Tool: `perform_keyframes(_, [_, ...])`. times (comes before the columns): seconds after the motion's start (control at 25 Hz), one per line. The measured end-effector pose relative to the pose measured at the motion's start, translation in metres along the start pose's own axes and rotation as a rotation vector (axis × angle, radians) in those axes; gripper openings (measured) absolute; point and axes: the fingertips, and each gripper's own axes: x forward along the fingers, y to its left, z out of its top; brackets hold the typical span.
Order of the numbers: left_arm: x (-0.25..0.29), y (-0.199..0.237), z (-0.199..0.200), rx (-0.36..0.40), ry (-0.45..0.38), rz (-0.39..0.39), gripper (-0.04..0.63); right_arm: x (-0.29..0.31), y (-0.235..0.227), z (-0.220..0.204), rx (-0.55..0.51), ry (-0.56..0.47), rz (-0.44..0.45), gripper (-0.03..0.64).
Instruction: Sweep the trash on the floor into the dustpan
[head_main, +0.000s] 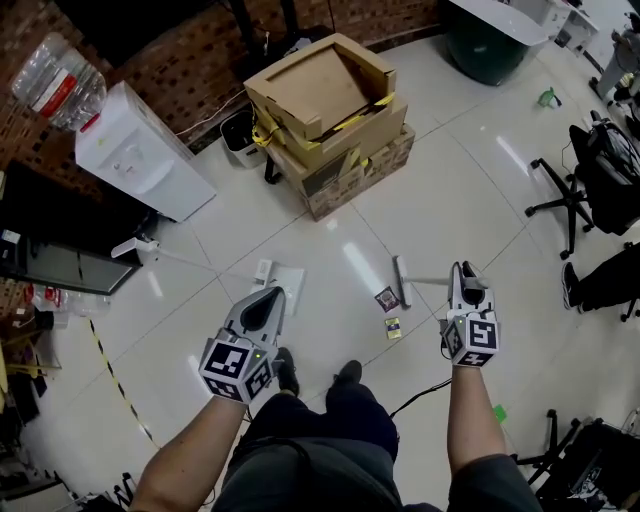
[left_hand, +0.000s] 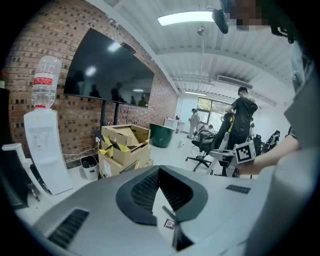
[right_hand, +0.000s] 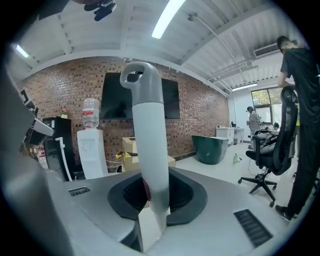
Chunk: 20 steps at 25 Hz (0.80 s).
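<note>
A dark snack packet (head_main: 387, 298) and a small yellow scrap (head_main: 394, 328) lie on the glossy white floor. Just beyond them rests the grey broom head (head_main: 401, 282). Its white handle (right_hand: 149, 145) runs back to my right gripper (head_main: 466, 272), which is shut on it; in the right gripper view (right_hand: 152, 192) the handle stands between the pads up to a grey end cap. The white dustpan (head_main: 288, 282) sits on the floor at the left, its long handle (head_main: 170, 256) slanting off leftward. My left gripper (head_main: 270, 295) hovers over the dustpan, shut with nothing in it (left_hand: 159, 172); the packet (left_hand: 170, 224) shows through its gap.
Stacked cardboard boxes (head_main: 335, 120) and a small bin (head_main: 240, 135) stand ahead. A water dispenser (head_main: 135, 150) is at the left, a green bin (head_main: 490, 40) far back, office chairs (head_main: 565, 195) and a seated person's legs (head_main: 600, 280) at the right. A green scrap (head_main: 499, 412) lies near my right foot.
</note>
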Motion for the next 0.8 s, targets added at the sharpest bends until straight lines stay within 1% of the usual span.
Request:
perform_keyframes(0.24, [-0.021, 0.008, 0.011, 0.014, -0.03, -0.035, 0.009, -0.001, 0.041, -0.001, -0.003, 0.028, 0.015, 0.071])
perform_keyframes(0.32, [-0.03, 0.018, 0.016, 0.008, -0.038, -0.041, 0.009, 0.003, 0.056, 0.0, -0.003, 0.041, 0.004, 0.071])
perform_keyframes(0.44, [-0.043, 0.037, 0.019, 0.004, -0.045, -0.027, 0.009, 0.012, 0.077, -0.003, 0.008, 0.067, -0.015, 0.071])
perform_keyframes(0.6, [-0.058, 0.053, 0.025, 0.036, -0.059, -0.041, 0.009, 0.024, 0.104, 0.004, 0.013, 0.078, -0.038, 0.071])
perform_keyframes(0.68, [-0.068, 0.063, 0.029, 0.044, -0.067, -0.051, 0.009, 0.03, 0.124, 0.007, 0.013, 0.082, -0.032, 0.072])
perform_keyframes(0.8, [-0.084, 0.085, 0.033, 0.045, -0.074, -0.04, 0.009, 0.037, 0.158, 0.01, 0.011, 0.093, 0.005, 0.075])
